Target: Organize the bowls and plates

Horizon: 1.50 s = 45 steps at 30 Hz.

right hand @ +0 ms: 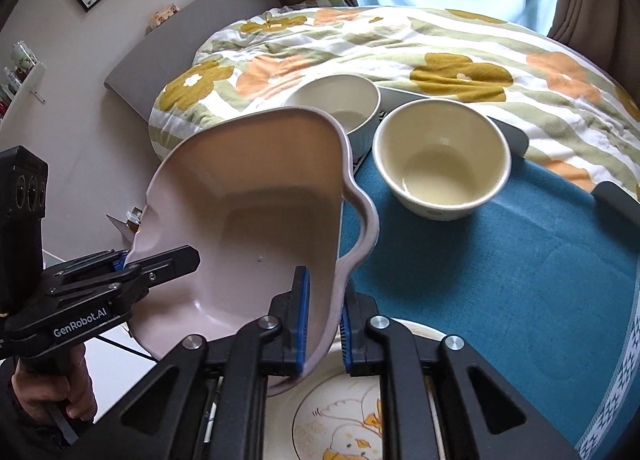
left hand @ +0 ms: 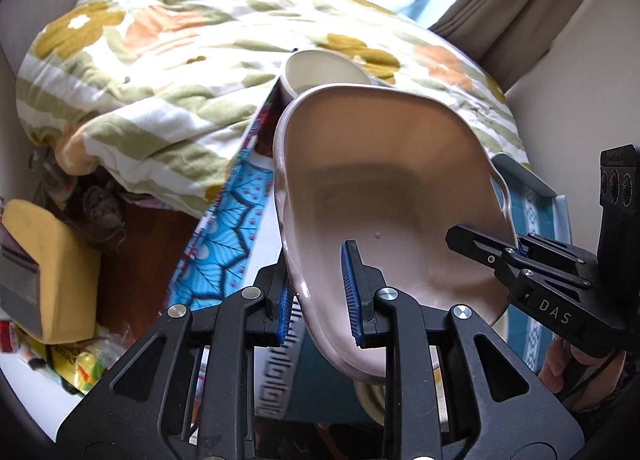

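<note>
pink dish, a deep one with a wavy rim and handle-like lips, fills the middle of the left wrist view and the left centre of the right wrist view, tilted and off the surface, carried between both tools. left gripper is clamped on the dish's near rim at the lower centre of its own view, one blue pad inside the bowl and the other outside the wall, jaws almost together with only the rim between them. in the right wrist view the same tool shows at the lower left, gripped by a hand. right gripper pinches the opposite rim at the lower centre of its view, jaws closed tight on the thin wall; it appears at the right edge of the left wrist view.

beyond the dish, in the upper centre of the right wrist view, two cream bowls stand upright: the nearer bowl on a teal cloth, the farther bowl just behind it and partly hidden by the dish's rim. a decorated plate lies flat at the bottom centre, under the right tool. a floral quilt spreads across the top of both views.
</note>
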Each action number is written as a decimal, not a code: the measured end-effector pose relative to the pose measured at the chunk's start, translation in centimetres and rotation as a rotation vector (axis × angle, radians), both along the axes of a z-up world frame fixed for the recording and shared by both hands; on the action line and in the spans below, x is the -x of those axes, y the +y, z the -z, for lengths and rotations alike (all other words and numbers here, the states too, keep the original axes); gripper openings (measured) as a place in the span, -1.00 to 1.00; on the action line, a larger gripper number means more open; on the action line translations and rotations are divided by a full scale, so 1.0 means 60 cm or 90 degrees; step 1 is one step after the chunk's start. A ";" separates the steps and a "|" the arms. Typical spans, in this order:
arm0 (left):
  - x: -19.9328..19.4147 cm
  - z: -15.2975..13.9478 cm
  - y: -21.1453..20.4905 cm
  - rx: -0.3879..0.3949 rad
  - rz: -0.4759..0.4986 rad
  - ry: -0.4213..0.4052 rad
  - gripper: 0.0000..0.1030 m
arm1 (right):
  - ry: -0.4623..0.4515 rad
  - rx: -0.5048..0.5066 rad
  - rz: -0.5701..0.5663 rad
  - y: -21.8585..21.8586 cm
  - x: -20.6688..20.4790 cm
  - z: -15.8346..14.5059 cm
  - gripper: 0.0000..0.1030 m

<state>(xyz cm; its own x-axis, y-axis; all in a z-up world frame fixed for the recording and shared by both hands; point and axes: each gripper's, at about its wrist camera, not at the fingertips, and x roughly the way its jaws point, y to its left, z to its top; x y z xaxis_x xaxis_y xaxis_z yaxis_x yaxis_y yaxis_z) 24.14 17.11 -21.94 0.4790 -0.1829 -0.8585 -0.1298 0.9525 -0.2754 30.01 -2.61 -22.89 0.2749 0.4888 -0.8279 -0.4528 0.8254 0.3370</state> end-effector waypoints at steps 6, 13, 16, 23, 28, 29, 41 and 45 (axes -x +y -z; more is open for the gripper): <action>0.053 -0.068 -0.113 -0.023 0.030 -0.035 -0.61 | -0.034 -0.019 0.031 -0.105 0.061 -0.057 -0.76; 0.112 -0.100 -0.263 -0.015 0.080 -0.061 -0.61 | -0.069 -0.017 0.091 -0.254 0.139 -0.096 -0.76; 0.135 -0.097 -0.327 -0.009 0.107 -0.064 -0.61 | -0.076 -0.009 0.119 -0.318 0.169 -0.101 -0.76; 0.145 -0.061 -0.457 0.015 0.177 -0.041 -0.61 | -0.073 0.020 0.182 -0.443 0.211 -0.083 -0.76; 0.115 -0.003 -0.534 0.018 0.228 -0.009 -0.61 | -0.031 0.032 0.236 -0.513 0.207 -0.023 -0.76; 0.108 0.012 -0.545 0.019 0.236 -0.002 -0.61 | -0.026 0.036 0.244 -0.523 0.205 -0.011 -0.76; 0.053 0.122 -0.633 0.020 0.291 0.050 -0.61 | 0.017 0.037 0.307 -0.596 0.193 0.099 -0.76; 0.046 0.138 -0.646 0.015 0.298 0.062 -0.61 | 0.029 0.028 0.319 -0.611 0.189 0.109 -0.76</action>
<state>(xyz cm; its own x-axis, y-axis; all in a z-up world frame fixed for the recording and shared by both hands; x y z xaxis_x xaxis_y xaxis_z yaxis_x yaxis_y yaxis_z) 21.36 -21.64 -30.20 0.2577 -0.3800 -0.8884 0.2851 0.9084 -0.3059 18.65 -39.27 -29.42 0.4306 0.2699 -0.8613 0.0176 0.9516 0.3070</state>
